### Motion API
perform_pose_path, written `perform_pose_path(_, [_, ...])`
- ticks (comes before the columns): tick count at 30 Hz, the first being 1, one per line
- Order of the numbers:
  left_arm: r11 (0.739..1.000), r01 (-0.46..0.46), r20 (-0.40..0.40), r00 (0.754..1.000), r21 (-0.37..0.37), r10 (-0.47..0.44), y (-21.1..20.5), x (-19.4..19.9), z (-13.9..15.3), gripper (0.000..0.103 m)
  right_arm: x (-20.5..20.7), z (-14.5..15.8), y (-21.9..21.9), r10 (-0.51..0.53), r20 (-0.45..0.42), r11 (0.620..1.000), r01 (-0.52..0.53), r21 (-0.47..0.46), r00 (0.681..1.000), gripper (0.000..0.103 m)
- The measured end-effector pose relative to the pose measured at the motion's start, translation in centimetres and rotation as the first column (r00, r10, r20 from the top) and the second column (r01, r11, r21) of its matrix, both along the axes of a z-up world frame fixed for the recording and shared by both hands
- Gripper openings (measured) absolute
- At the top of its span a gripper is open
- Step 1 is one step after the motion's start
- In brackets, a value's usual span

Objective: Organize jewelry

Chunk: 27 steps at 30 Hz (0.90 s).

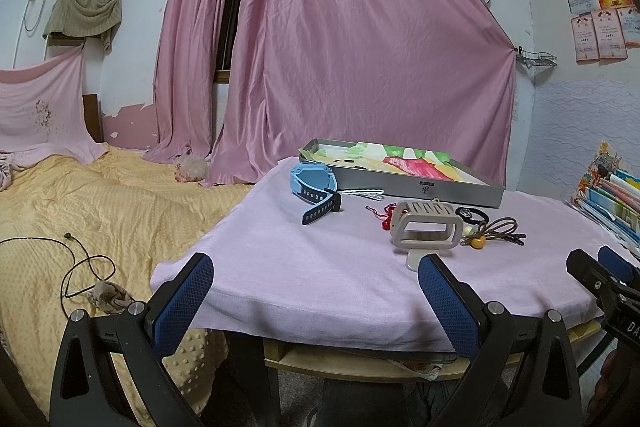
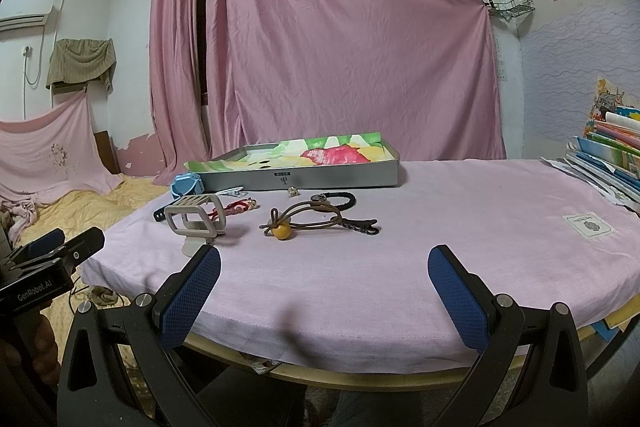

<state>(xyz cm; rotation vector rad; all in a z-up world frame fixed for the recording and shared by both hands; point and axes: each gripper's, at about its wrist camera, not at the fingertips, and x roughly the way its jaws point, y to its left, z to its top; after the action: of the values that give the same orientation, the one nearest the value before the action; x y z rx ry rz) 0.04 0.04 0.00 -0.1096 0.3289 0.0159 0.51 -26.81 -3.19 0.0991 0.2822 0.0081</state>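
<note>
Nearest in the left wrist view, left gripper (image 1: 316, 283) held released, blue-padded jaws spread wide and empty above the near hem of the pink tablecloth (image 1: 304, 267). Likewise released and empty in the right wrist view, right gripper (image 2: 324, 277), hovering over the same cloth's front edge, with the left gripper's black body visible at 9 o'clock. Just past the left gripper's right finger, at about 1 o'clock, stood a beige plastic stand (image 1: 426, 229), touching the cloth, upright. Seen from the right wrist at 11 o'clock, close to the left finger. Beside it, toward 2 o'clock from the left wrist, lay a brown cord with a yellow bead (image 1: 476, 241), and touching its far end a dark chain clasp (image 2: 366, 226). Behind the stand, a red knotted cord (image 1: 385, 217) and a black hair tie (image 1: 472, 214), near each other. Farther, at 12 o'clock from the left wrist, a blue watch (image 1: 314, 187) resting on its side, dark strap trailing toward the viewer, with a white clip (image 1: 362, 193) just beside it. Beyond all these, a shallow grey tray (image 1: 420, 185) lined with colourful painted paper, lying flat near the table's far edge. Farthest back, pink curtains (image 1: 340, 47); at 9 o'clock a yellow bedspread (image 1: 100, 211); at 3 o'clock stacked books (image 2: 608, 155).
</note>
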Motion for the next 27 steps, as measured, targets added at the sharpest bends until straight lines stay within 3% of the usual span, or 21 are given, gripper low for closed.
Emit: perform_pose_path(27, [1.000,0.001,-0.004,1.000,0.001,-0.001,0.00,0.02,0.01,0.103,0.10,-0.23,0.30,0.004,0.000,1.000,-0.004,0.005,1.000,0.102])
